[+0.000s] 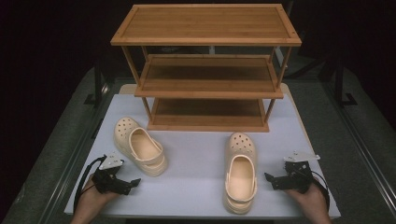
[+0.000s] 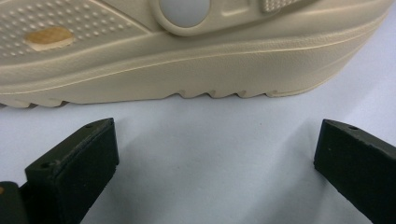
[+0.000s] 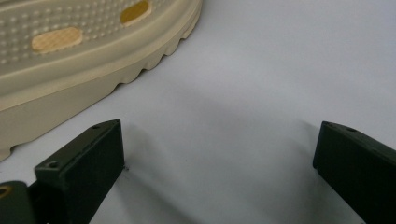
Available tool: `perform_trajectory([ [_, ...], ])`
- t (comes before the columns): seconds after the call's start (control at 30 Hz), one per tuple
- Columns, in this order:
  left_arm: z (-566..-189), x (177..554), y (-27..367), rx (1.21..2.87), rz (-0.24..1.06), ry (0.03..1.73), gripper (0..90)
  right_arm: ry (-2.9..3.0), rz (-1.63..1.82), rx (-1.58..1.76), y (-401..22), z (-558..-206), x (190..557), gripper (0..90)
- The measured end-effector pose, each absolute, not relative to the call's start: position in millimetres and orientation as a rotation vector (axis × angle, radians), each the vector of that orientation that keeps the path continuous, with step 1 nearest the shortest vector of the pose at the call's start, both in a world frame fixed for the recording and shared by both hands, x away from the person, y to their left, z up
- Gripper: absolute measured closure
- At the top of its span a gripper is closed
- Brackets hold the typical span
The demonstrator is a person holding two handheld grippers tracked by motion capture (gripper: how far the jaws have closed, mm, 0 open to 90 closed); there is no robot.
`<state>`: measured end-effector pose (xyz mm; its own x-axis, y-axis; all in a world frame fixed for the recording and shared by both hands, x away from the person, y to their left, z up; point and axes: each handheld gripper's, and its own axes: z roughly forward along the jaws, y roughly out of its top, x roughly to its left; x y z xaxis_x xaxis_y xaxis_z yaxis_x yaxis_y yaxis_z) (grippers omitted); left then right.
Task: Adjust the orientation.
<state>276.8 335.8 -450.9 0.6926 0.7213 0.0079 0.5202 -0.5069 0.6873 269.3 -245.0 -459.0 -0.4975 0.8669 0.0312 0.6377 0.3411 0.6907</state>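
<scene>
A white table (image 1: 196,168) fills the middle of the high view, and toward twelve o'clock on it stands a three-tier wooden rack (image 1: 208,70), its shelves bare, its lowest shelf resting on the tabletop. Two cream clogs lie in front of the rack, well apart from each other. The left clog (image 1: 140,145) sits at about nine o'clock from the table's centre, toe turned toward eleven o'clock and heel strap toward five. The right clog (image 1: 241,171) lies at about four o'clock from the centre, toe pointing near twelve and heel close to the table's near edge. At seven o'clock, a hand holds the left gripper (image 1: 132,183) low over the table, aimed toward three o'clock, just below and beside the left clog's heel; in the left gripper view its jaws stand wide apart with bare table between them, and the side of that clog's sole (image 2: 196,65) runs across at twelve o'clock, untouched. At five o'clock the other hand holds the right gripper (image 1: 270,179), aimed toward nine o'clock at the right clog's side; in the right gripper view its jaws are likewise spread wide with nothing in them, the clog's sole edge (image 3: 84,65) at ten o'clock, near but apart.
</scene>
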Motion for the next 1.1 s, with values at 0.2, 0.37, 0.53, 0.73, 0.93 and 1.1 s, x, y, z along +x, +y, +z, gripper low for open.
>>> perform_trajectory([
  [0.2,-450.4,276.4,336.5,2.225,0.382,0.939,0.0,2.265,0.935,1.329,-245.0,-459.3,268.9,1.4],
  [0.37,-448.2,270.9,338.1,2.226,0.387,0.934,7.4,2.264,0.935,1.329,-245.0,-459.4,268.7,1.4],
  [0.53,-442.9,265.4,342.9,2.228,0.365,0.959,14.6,2.262,0.936,1.33,-244.9,-459.5,268.6,1.4],
  [0.73,-434.8,262.2,352.1,2.205,0.34,0.991,35.0,2.262,0.937,1.329,-245.0,-459.5,268.6,1.4],
  [0.93,-425.5,261.9,357.7,2.193,0.336,1.017,49.9,2.262,0.937,1.328,-245.1,-459.5,268.5,1.4],
  [1.1,-419.3,264.0,361.3,2.184,0.353,1.044,64.0,2.262,0.937,1.328,-245.0,-459.5,268.5,1.4],
])
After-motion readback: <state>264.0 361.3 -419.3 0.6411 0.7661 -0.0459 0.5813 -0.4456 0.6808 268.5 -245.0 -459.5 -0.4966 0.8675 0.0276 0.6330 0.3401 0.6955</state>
